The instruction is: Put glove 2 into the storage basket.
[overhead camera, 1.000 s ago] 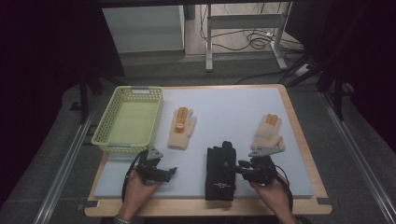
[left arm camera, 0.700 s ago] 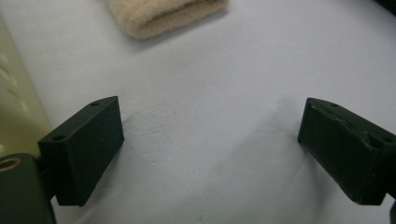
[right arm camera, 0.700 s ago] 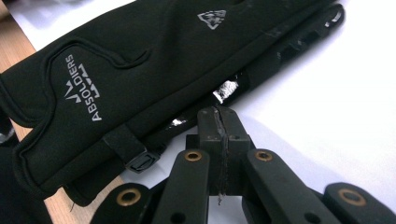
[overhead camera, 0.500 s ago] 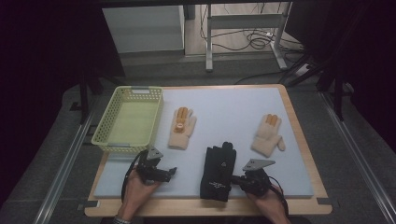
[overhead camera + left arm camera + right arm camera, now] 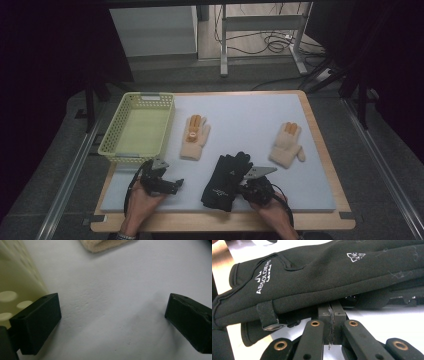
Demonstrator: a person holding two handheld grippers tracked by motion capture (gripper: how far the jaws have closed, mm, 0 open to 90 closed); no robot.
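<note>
1. On the left of the grey worktop (image 5: 240, 115) sits one pale green plastic basket (image 5: 137, 129) with holes in its sides.
2. The left tool (image 5: 172, 184) rests on the worktop near the basket. The left gripper view shows its two black jaws spread wide, with only bare worktop between them. They have just been opening a bit more.
3. There are two cream knit gloves with orange fingers, one (image 5: 194, 136) beside the basket and one (image 5: 287, 145) far to the right.
4. One pair of black gloves (image 5: 226, 180) lies between them, near the front edge.
5. The right tool (image 5: 245, 189) is at the black gloves' side. The right gripper view shows white letters on the cuff (image 5: 264, 276) and the jaws pressed together under the glove edge; what they pinch is hidden.
</note>
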